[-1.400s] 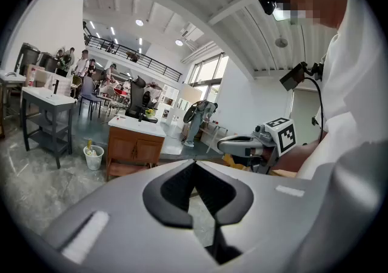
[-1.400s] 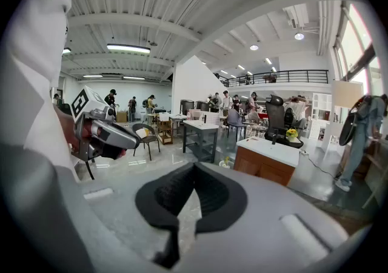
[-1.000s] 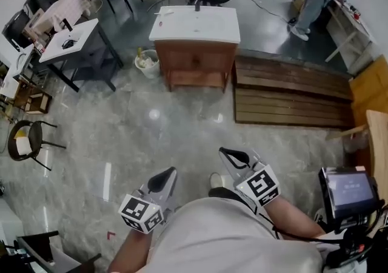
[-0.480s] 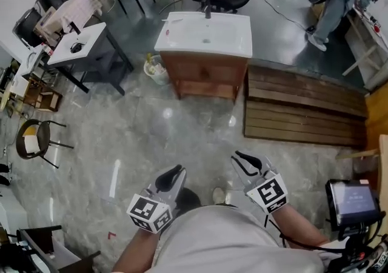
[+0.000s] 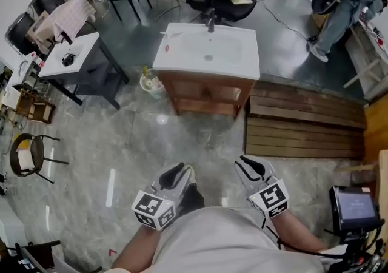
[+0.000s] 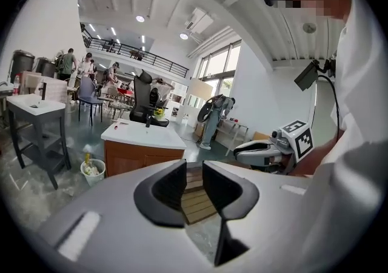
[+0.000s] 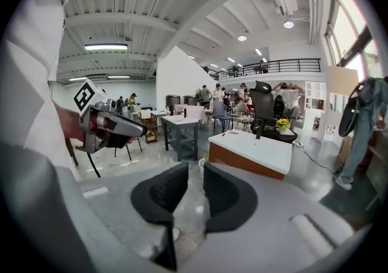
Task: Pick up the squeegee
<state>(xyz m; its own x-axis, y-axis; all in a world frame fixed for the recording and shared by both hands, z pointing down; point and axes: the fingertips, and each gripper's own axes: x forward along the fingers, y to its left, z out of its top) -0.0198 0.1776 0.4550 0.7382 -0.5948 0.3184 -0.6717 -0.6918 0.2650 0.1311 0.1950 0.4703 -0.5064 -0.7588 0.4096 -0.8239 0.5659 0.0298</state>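
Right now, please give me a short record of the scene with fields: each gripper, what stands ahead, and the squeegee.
left gripper: empty, jaws apart, they have just been opening
right gripper: empty, jaws a little apart
ahead: white sink cabinet
beside it in the head view: small bin on the left, wooden slat platform on the right
squeegee: cannot be made out in any view

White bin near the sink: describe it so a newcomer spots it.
Find the white washbasin on its wooden cabinet, mid-floor. At the cabinet's left corner in the head view, towards the white-topped table, stands a small round white bin. It's the only low open container there, with rubbish poking out.
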